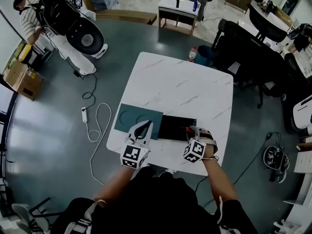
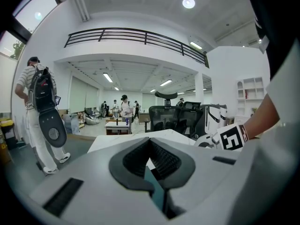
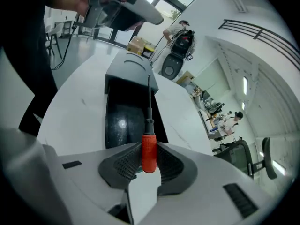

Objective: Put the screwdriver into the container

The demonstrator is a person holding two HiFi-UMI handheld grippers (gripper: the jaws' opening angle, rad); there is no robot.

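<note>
Right gripper (image 3: 149,159): pads clamped on red handle of screwdriver (image 3: 148,146).
Screwdriver: held above black container (image 3: 123,121), shaft pointing fwd along it, not yet inside.
Left gripper (image 2: 151,156): jaw tips together, nothing held; sits over teal lid (image 1: 127,118).
Setting: container & lid side by side at near edge of white table (image 1: 180,87).

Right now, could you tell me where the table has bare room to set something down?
The far half of the white table is bare, beyond the teal lid and black container. The near edge is crowded: the left hand-held gripper at the lid, the right hand-held gripper holding the screwdriver over the container.
</note>
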